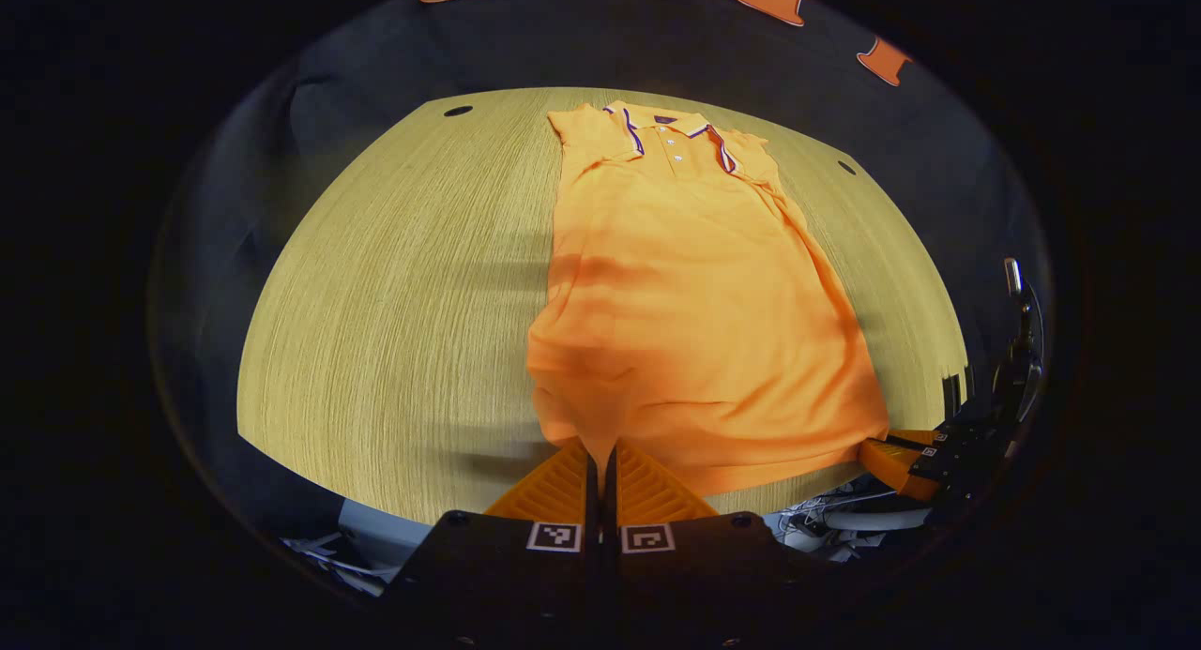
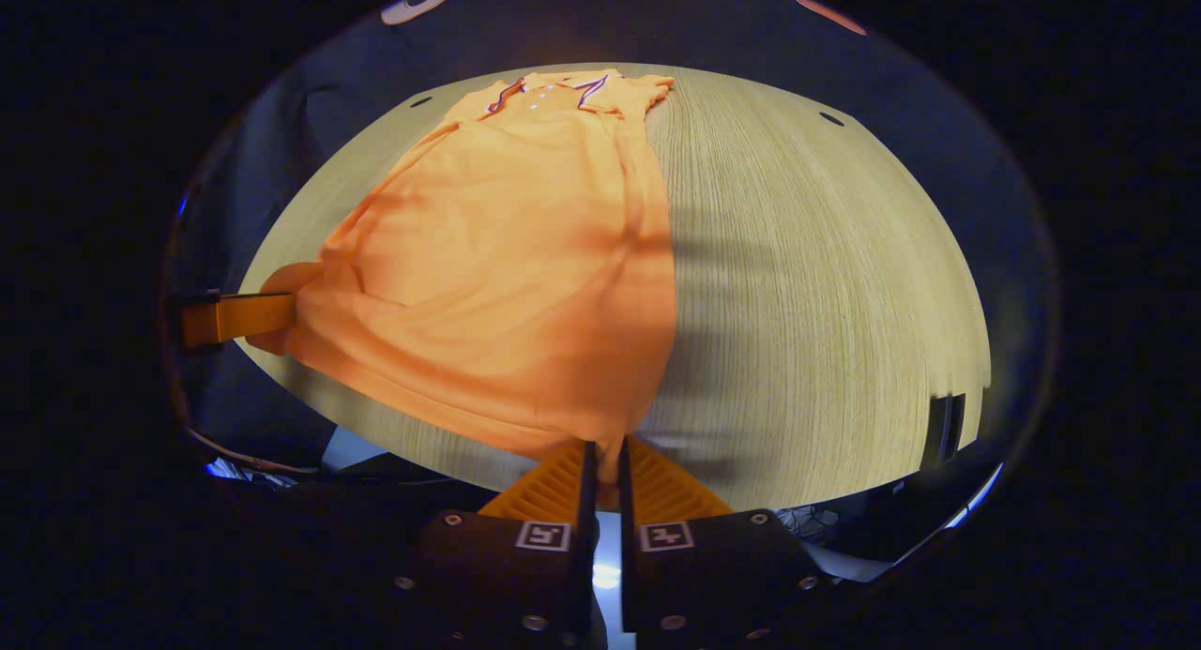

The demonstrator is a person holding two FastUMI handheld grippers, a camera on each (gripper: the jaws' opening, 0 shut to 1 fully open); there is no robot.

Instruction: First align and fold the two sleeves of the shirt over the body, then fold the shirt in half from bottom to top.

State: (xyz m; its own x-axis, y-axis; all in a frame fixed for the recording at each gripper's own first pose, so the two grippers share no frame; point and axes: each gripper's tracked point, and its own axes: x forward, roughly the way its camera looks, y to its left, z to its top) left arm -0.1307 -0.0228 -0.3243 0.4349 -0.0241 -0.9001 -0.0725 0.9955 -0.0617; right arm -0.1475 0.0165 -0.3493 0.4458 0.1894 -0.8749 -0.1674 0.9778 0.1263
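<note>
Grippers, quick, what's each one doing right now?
Left gripper: closed on the shirt at its bottom hem.
Right gripper: closed on the shirt's hem at the other bottom corner.

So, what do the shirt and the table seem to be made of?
The orange polo shirt: probably a soft matte knit, since it drapes in smooth folds. The pale wooden table: wood or wood-look laminate, with fine straight grain lines and a low sheen.

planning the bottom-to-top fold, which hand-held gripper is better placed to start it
Neither alone. Left hand-held gripper and right hand-held gripper are each shut on a bottom-hem corner of the shirt, whose sleeves lie folded in. Lift both toward the collar.
</note>
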